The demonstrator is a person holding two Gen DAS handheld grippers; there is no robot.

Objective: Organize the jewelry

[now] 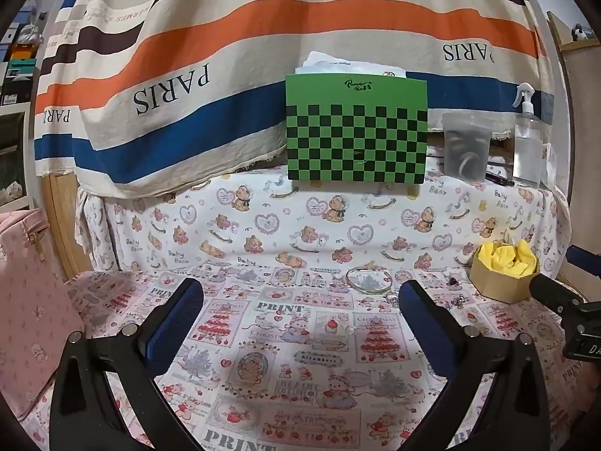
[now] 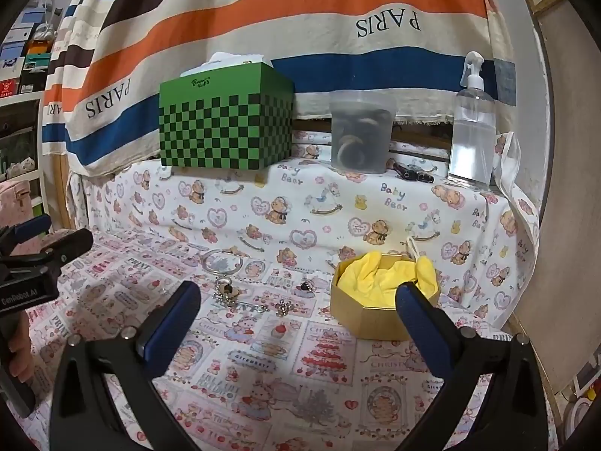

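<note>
Beyond both wide-open, empty jaws (nothing gripped) lie the bangle (image 2: pixel 221 261) and trinkets (image 2: pixel 240 300).

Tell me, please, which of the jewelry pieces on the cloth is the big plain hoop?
It is the silver bangle, lying farthest back and left of the gold box. The other pieces in front of it are small and knobbly; one is the dark charm.

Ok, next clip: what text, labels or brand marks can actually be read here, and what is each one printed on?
"PARIS", upside down: striped cloth hung behind.
"Baby Bear": bear-print cloth over the ledge.
"PRINT": pink tablecloth.
"Strawberry": same tablecloth, on a small banner.
"GenRobot.AI": body of the left gripper, in the right wrist view.
Script logo on the green checkered box: too small to read.
Other tablecloth lettering: blurred.
</note>
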